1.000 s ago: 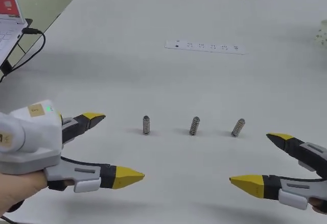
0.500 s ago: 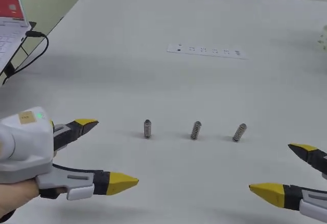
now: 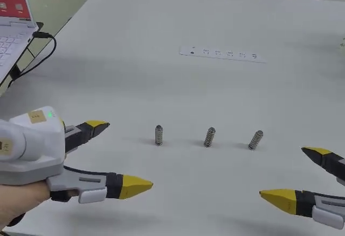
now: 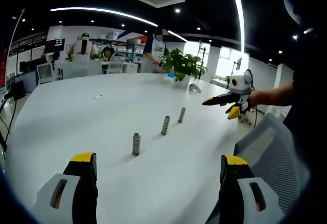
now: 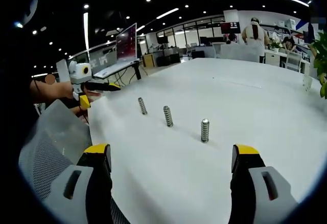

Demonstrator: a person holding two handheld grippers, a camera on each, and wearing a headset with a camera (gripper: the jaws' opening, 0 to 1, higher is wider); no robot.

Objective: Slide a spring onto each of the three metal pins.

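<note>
Three metal pins stand in a row on the white table, each with a spring around it: the left one (image 3: 158, 135), the middle one (image 3: 209, 137) and the right one (image 3: 256, 139). The same row appears in the left gripper view (image 4: 136, 143) and in the right gripper view (image 5: 205, 130). My left gripper (image 3: 116, 154) is open at the near left, short of the left pin, with nothing between its yellow tips. My right gripper (image 3: 302, 174) is open at the near right, nothing in it.
A white power strip (image 3: 222, 54) lies farther back on the table. A laptop (image 3: 12, 15) with a black cable (image 3: 32, 58) sits at the far left edge. A potted plant (image 4: 184, 65) stands at the table's far end. People are in the room behind.
My right gripper has drawn back toward the near right edge. The left gripper stays in about the same spot. The view has tilted a little.
</note>
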